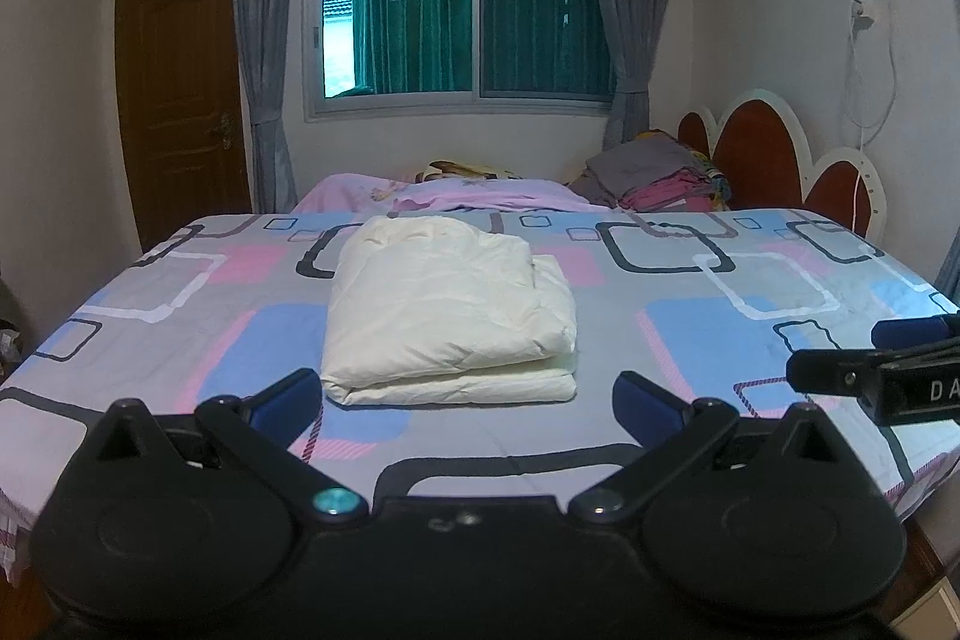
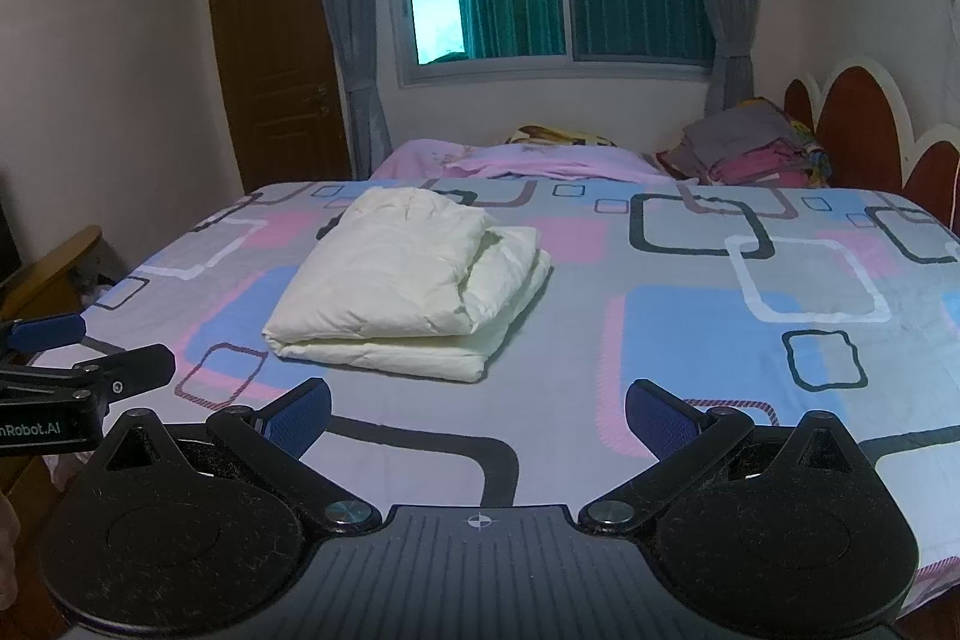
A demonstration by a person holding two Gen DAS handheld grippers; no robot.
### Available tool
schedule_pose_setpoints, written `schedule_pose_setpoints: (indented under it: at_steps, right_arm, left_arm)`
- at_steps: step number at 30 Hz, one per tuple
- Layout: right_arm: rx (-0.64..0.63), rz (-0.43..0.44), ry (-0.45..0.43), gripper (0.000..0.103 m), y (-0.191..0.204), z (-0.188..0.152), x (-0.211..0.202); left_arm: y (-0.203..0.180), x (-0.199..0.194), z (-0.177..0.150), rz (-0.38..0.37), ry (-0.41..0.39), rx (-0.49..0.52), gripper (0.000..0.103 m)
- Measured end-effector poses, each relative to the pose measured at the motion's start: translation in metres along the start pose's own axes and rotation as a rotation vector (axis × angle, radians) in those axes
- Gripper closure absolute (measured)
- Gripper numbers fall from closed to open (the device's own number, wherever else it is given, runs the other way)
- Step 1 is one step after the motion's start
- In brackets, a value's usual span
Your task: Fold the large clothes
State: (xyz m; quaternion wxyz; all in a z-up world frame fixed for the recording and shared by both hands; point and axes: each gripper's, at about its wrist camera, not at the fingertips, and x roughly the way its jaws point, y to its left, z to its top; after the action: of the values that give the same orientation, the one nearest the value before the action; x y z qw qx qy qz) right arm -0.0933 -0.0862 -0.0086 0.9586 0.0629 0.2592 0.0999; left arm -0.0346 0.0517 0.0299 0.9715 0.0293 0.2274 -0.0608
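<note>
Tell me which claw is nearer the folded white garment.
Left, by a little. The left claw sits open right before the folded white garment, almost centred on it. The right claw is open too, offset to its right.

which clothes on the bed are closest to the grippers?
The folded cream garment, alone mid-bed just beyond both open grippers. The grey-and-pink clothes pile sits far back by the headboard.

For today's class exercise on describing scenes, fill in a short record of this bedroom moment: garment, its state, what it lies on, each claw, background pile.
garment: cream padded garment
state: folded into a compact bundle, not held
surface: patterned bedsheet
left claw: open, empty, short of the bundle
right claw: open, empty, above the sheet
background: stack of folded clothes near the headboard
</note>
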Motion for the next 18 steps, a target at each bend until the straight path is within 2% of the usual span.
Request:
schedule_pose_setpoints:
  at_steps: [18]
  right_arm:
    - [0.002,0.003,-0.001,0.0,-0.0029,0.0001,-0.0005]
  left_arm:
    - [-0.0008,0.0023,0.0007,-0.003,-0.001,0.007,0.0]
